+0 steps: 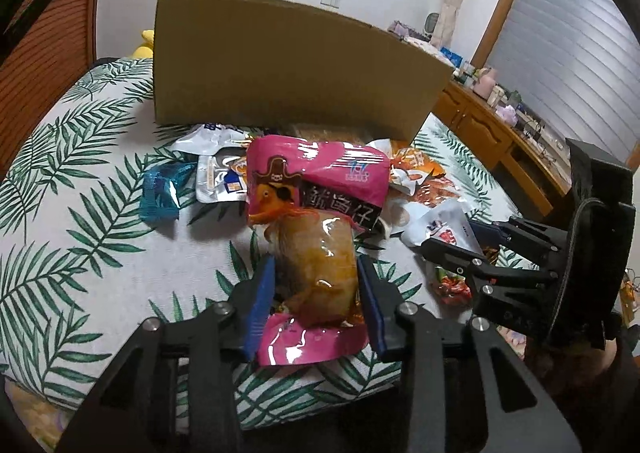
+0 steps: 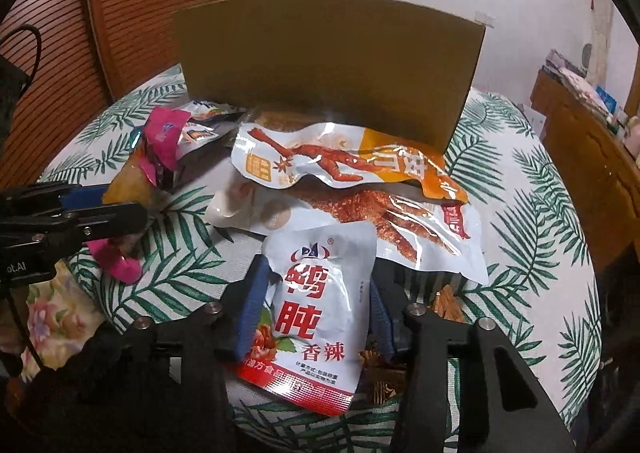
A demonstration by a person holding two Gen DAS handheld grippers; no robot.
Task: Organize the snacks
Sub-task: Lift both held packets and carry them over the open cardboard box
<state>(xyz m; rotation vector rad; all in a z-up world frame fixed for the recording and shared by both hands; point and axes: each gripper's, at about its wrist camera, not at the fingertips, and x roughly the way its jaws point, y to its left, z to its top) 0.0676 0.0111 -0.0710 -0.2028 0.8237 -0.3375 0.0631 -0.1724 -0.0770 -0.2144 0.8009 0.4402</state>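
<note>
Snacks lay in a heap on the bed, just in front of the cardboard box [image 1: 288, 65], likely waiting to go in. The left gripper [image 1: 316, 289] had its jaws clenched on the pink packet [image 1: 320, 189]. The right gripper [image 2: 316, 317] squeezed the white packet [image 2: 320, 293], near the box.

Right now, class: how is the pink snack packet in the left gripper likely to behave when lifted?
The pink snack packet will probably flop: its top end stands unsupported beyond the left gripper. Its film looks glossy, so it may slip. The bulging middle suggests a lumpy filling that may give the pads some purchase.
</note>
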